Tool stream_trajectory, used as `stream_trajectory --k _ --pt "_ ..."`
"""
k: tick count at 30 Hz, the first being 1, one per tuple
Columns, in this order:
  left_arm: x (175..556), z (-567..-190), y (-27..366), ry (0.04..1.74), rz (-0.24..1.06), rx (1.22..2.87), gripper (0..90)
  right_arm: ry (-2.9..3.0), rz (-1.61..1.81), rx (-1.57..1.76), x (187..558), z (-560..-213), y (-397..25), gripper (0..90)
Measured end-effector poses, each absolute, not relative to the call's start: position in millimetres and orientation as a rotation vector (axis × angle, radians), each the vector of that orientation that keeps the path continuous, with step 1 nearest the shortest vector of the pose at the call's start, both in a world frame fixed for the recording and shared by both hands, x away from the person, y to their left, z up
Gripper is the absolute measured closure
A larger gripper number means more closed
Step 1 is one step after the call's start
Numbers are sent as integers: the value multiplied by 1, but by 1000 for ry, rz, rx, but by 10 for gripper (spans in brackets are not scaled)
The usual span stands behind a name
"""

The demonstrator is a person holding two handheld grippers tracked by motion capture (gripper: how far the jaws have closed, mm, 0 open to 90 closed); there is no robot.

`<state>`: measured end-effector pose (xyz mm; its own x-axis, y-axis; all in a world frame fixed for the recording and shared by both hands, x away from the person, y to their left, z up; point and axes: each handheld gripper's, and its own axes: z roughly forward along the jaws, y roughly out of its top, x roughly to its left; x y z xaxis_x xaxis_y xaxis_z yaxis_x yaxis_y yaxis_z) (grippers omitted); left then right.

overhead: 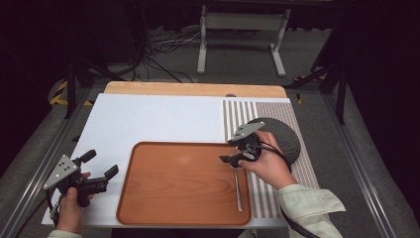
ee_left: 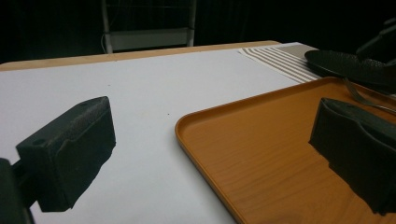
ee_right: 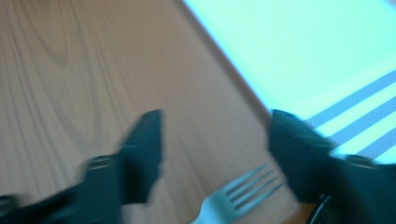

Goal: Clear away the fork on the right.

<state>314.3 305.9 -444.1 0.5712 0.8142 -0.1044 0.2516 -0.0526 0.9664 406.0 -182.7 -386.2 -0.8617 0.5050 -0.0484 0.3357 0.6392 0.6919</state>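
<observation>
Black left tongs (overhead: pixel 101 166) are hanging spread wide and empty over the white worktop (overhead: pixel 148 121), beside our wooden tray (overhead: pixel 183 183). Our right tongs (ee_right: pixel 215 140) are hovering spread above the fork (ee_right: pixel 243 191), lying inside the tray's right edge.

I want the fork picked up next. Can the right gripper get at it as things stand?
Probably yes: the right gripper hovers open just above the fork on the tray, with nothing between.

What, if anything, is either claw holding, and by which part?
Nothing. The right claw is open above the fork on the tray; the left claw is open and empty.
</observation>
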Motion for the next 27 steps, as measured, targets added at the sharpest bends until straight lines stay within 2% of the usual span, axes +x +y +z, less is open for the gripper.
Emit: stream_trajectory --k 3,8,27 --pt "314 -444 306 920 584 1603 9 2562 1123 685 401 -380 -188 221" --pt "314 -443 306 917 586 1603 10 2464 1219 656 393 -369 -202 183" --pt "313 -443 308 923 591 1600 10 2175 1468 664 364 -358 -269 151"
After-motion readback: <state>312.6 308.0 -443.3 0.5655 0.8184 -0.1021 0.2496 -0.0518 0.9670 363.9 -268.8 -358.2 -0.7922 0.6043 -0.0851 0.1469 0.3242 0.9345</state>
